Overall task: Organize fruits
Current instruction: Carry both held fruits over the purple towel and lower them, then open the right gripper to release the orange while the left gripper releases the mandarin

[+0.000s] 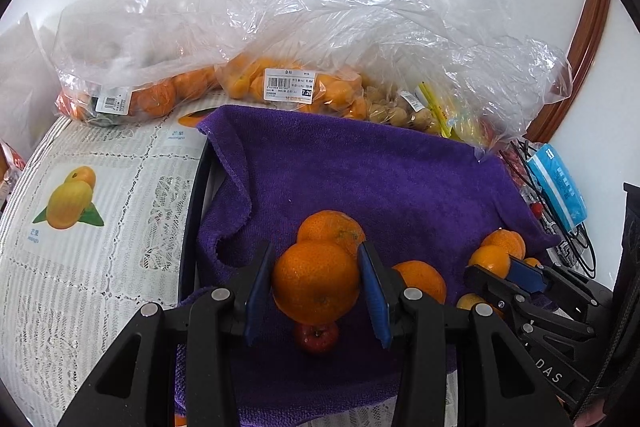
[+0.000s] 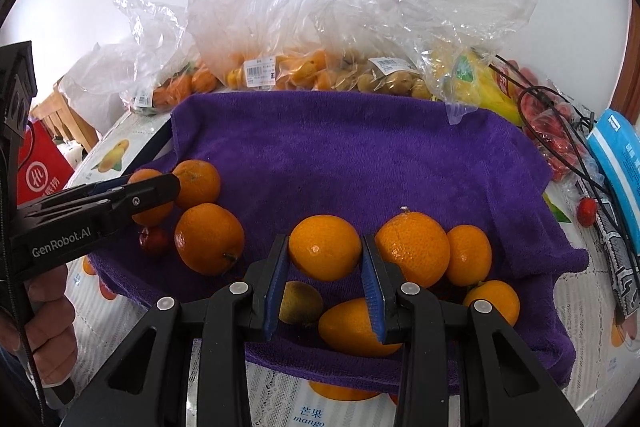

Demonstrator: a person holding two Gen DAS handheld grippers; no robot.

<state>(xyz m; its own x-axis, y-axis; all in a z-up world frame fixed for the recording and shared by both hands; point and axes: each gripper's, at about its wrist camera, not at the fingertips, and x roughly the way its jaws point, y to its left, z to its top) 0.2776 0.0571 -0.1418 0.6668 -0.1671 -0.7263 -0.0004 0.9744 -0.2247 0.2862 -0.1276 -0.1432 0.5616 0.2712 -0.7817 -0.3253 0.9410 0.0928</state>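
L wrist view: left hand-held gripper [image 1: 316, 291] clamps an orange [image 1: 316, 281] above the purple towel [image 1: 360, 167]; bag label [image 1: 290, 85] beyond reads "7.26"; tabletop print [image 1: 36, 235] says "mango".

R wrist view: right hand-held gripper [image 2: 325, 279] pinches a smaller orange [image 2: 325, 247]; "GenRobot.AI" on the other gripper at left.

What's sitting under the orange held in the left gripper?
Below the orange in the left hand-held gripper lies a small red fruit on the purple towel. The orange hides its upper part.
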